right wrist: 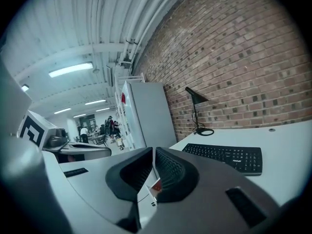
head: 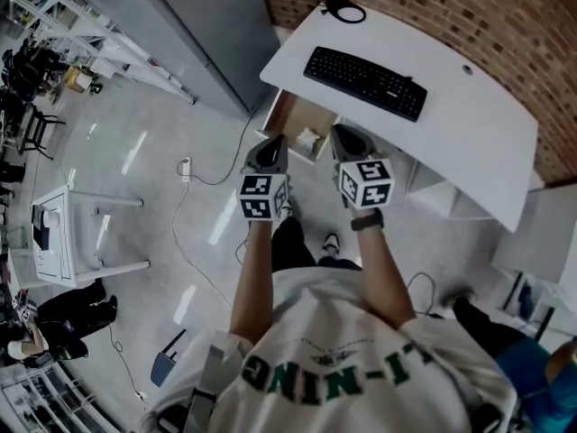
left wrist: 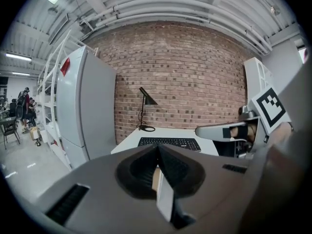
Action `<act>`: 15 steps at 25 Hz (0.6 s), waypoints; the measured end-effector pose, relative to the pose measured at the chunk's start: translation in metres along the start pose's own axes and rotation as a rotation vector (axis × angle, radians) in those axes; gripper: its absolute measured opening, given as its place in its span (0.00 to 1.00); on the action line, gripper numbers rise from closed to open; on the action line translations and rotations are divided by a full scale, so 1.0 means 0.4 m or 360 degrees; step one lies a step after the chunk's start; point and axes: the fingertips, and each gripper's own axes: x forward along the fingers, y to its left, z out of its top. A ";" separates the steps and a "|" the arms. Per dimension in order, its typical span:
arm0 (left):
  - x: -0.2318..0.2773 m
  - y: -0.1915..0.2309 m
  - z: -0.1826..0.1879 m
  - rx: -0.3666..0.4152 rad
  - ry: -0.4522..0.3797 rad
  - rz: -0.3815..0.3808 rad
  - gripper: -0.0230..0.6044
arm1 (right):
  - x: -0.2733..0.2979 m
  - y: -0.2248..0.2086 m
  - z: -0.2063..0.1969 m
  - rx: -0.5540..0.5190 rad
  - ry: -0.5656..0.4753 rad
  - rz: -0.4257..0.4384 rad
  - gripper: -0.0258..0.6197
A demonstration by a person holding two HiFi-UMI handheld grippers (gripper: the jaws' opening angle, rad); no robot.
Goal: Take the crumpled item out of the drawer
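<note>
Head view shows the open drawer (head: 287, 108) under the desk's (head: 469, 124) left end, with the pale crumpled item (head: 309, 140) near its front edge, too small to make out clearly. The left gripper (head: 270, 148) and right gripper (head: 348, 139) hover just before it, fingers pressed together on nothing. Their bodies hide the drawer in both gripper views.

Black keyboard (head: 364, 82) on white desk (head: 469, 124); lamp (left wrist: 145, 106) by brick wall (head: 433, 7).

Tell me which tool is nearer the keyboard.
The right tool, close below the keyboard; the left tool sits farther off, at the left side of the drawer.
</note>
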 end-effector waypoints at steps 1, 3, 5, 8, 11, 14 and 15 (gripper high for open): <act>0.010 0.003 -0.014 0.0004 0.0009 0.0003 0.04 | 0.008 0.000 -0.013 0.0004 0.0018 0.0005 0.05; 0.028 0.011 -0.041 0.0004 0.0028 0.0004 0.04 | 0.023 0.002 -0.041 0.0004 0.0049 0.0009 0.05; 0.050 0.027 -0.063 -0.0008 0.0054 0.0003 0.04 | 0.042 0.003 -0.063 -0.0002 0.0078 0.0008 0.05; 0.088 0.047 -0.092 -0.0021 0.0111 -0.0012 0.04 | 0.076 -0.007 -0.087 -0.0001 0.0125 0.0008 0.05; 0.126 0.067 -0.127 -0.0029 0.0157 -0.0038 0.04 | 0.110 -0.018 -0.118 0.0002 0.0184 -0.0004 0.05; 0.169 0.090 -0.161 -0.0043 0.0192 -0.0082 0.04 | 0.142 -0.030 -0.157 0.0011 0.0257 -0.0033 0.05; 0.182 0.097 -0.175 -0.0050 0.0210 -0.0100 0.04 | 0.150 -0.032 -0.172 0.0014 0.0284 -0.0042 0.05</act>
